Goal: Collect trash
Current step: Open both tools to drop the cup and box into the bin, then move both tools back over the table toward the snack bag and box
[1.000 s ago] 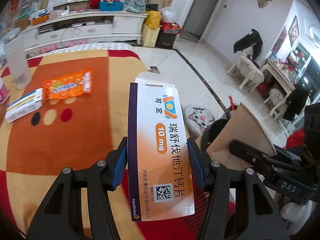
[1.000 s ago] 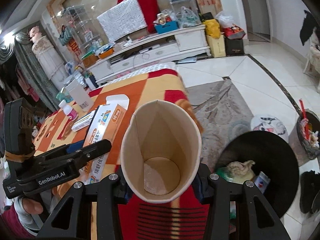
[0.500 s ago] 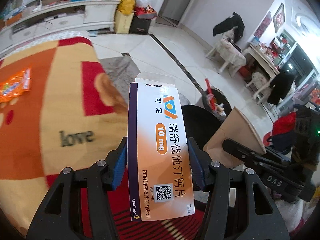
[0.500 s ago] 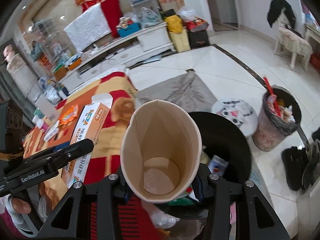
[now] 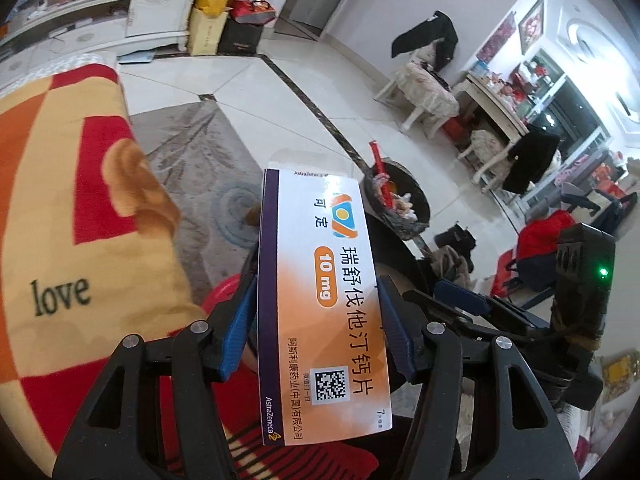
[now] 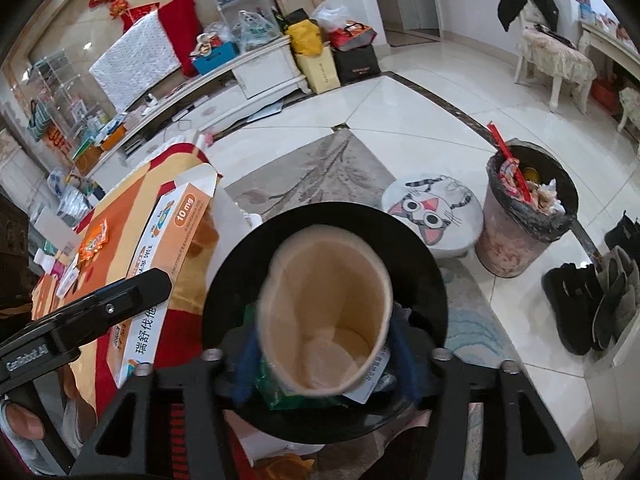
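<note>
Cat-face stool beside boots; chair beyond.

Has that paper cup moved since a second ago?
Yes. The paper cup was over the blanket's edge; now it sits above the black bin, and the right gripper is opening around it.

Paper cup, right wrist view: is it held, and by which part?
Seemingly not: the right gripper is opening its jaws, pads just clear of the lower wall of the paper cup, over the black bin.

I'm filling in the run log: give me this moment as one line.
left gripper: opening, medicine box between fingers | right gripper: opening, paper cup dropping into black bin | phase: release
</note>
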Demonstrator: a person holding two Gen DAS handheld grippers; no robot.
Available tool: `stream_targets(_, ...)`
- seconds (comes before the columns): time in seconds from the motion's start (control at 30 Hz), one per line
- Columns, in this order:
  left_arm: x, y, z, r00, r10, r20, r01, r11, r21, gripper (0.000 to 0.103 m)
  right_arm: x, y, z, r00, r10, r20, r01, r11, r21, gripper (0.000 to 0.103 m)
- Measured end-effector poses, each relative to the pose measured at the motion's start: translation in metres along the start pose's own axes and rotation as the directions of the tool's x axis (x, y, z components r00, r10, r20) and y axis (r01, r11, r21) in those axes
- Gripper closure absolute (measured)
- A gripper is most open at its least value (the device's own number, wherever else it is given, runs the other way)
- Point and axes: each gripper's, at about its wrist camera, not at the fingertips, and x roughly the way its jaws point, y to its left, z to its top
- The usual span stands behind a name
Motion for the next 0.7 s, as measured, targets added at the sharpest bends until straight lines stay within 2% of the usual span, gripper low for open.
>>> stream_targets(0.07,0.0,0.002,0.0,1.0,-0.015,-0.005,0.015,1.0,-0.003,0.035,0.0,-0.003,0.0,1.0,-0.002,-0.003,0.002,1.0,0.011,0.035)
stream_targets(0.23,-0.009,0.009,-0.004,1.0,0.021,0.008,-0.021,1.0,-0.004,0.035,0.003,0.004,-0.003,1.0,0.009,-0.016,-0.009,1.0,0.002,0.035)
stream_targets(0.5,-0.038,0.048,-0.013,0.993,0.11,0.038,-0.108,0.993,-0.048,0.035,0.011,0.033,-0.007,0.998,0.045,-0.035,-0.046,0.998,-0.033,0.035)
stream_targets(0.7,-0.073,0.095,-0.022,0.976,0.206,0.071,-0.199,0.975,-0.102,0.035,0.02,0.073,-0.008,0.994,0.096,-0.052,-0.1,0.992,-0.083,0.034)
